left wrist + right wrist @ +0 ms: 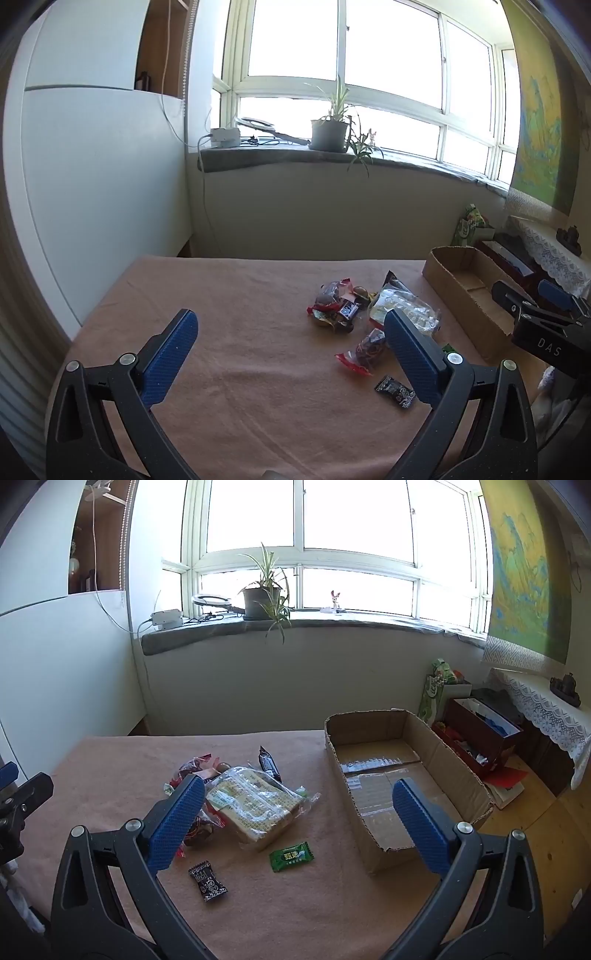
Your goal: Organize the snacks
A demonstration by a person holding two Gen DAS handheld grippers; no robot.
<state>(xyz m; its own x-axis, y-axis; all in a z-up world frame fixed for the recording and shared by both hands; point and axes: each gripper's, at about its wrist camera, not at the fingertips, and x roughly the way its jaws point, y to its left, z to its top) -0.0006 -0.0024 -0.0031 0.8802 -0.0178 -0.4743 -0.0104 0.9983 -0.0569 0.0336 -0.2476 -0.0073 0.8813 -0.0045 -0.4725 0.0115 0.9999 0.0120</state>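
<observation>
Both fingers [177, 823] spread wide, holding nothing; snacks [251, 805] lie between them, box [458, 753] right.

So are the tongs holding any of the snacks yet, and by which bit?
No, nothing is held. The left tongs and right tongs are both wide open above the table, and the snacks lie loose on the cloth.
</observation>
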